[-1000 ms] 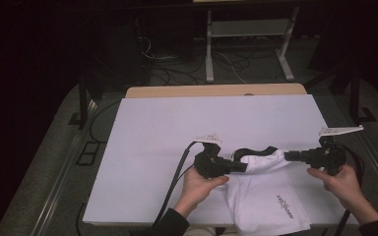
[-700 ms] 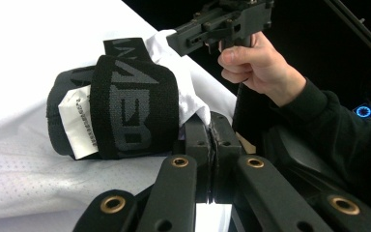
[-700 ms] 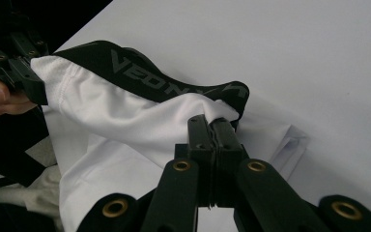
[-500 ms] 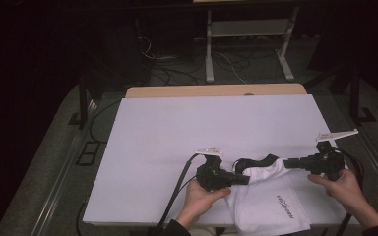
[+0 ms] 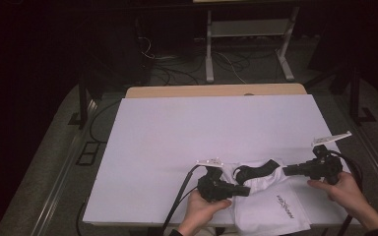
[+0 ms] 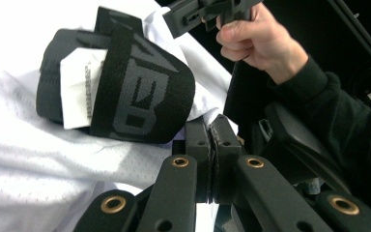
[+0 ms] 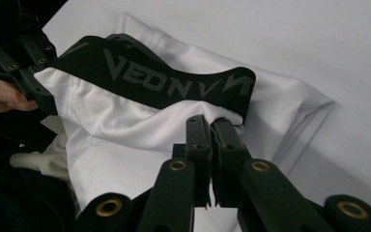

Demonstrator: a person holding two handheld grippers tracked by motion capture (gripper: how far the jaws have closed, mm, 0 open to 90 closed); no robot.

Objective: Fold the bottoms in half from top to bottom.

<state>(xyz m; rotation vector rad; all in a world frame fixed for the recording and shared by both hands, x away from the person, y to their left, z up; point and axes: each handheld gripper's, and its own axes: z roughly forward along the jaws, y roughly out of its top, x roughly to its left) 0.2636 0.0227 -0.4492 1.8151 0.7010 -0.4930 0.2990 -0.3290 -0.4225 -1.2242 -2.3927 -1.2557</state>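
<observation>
White mesh shorts (image 5: 270,201) with a black lettered waistband (image 5: 256,170) lie bunched at the front right of the white table (image 5: 202,128). My left gripper (image 5: 246,191) is shut at the shorts' left side. In the left gripper view its jaws (image 6: 212,126) meet on white fabric just under the folded waistband (image 6: 140,96), which shows a white label (image 6: 77,82). My right gripper (image 5: 286,170) is at the waistband's right end. There its jaws (image 7: 211,123) stand almost together, with the cloth puckered at their tips below the waistband (image 7: 174,79).
A wooden strip (image 5: 216,91) runs along the table's far edge. Beyond it, a metal stand (image 5: 246,34) and loose cables are on the dark floor. The left gripper's cable (image 5: 182,191) trails off the near edge. The shorts' printed leg (image 5: 285,206) reaches that edge.
My left gripper has come down and toward the near edge with the shorts' left side. The waistband has sunk onto the table. The right gripper has barely shifted.
</observation>
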